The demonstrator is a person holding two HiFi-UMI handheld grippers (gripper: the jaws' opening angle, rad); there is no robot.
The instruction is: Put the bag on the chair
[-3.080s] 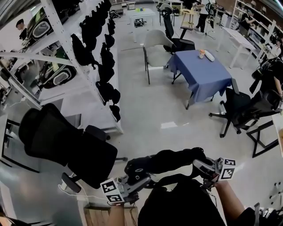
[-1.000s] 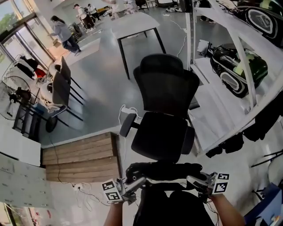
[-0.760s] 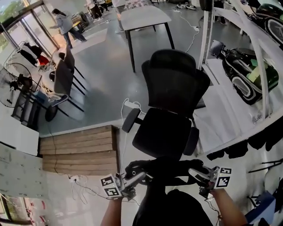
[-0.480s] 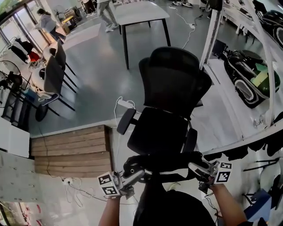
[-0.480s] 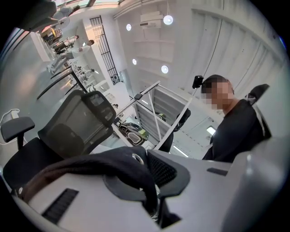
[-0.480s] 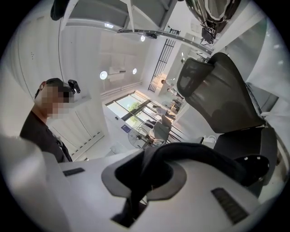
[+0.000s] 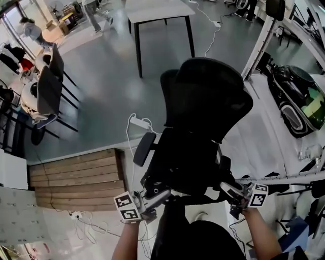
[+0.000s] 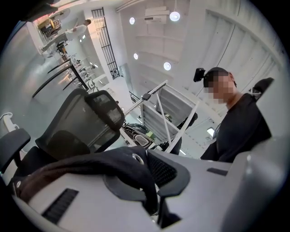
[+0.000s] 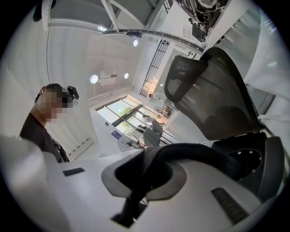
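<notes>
A black office chair [image 7: 205, 99] stands straight ahead, its seat [image 7: 185, 152] just beyond my hands. The black bag [image 7: 175, 189] hangs stretched between both grippers over the seat's near edge; whether it touches the seat I cannot tell. My left gripper [image 7: 152, 198] is shut on the bag's fabric [image 8: 113, 163] near a metal eyelet, with the jaws [image 8: 152, 181] pinching it. On the other side my right gripper [image 7: 231, 189] is shut on a bag strap [image 9: 190, 156] that runs down between its jaws [image 9: 145, 181]. The chair's mesh back [image 9: 213, 99] rises behind the bag.
Wooden steps [image 7: 76, 177] lie at the left of the chair, with a power strip and cable [image 7: 138, 122] on the floor. A white rack frame [image 7: 284, 177] runs along the right. A dark-legged table [image 7: 152, 10] and more chairs [image 7: 48, 86] stand farther back.
The view swung from the blue-table area round to the office chair. Over the last second the chair has come nearer, and the bag between the grippers has moved over its seat.
</notes>
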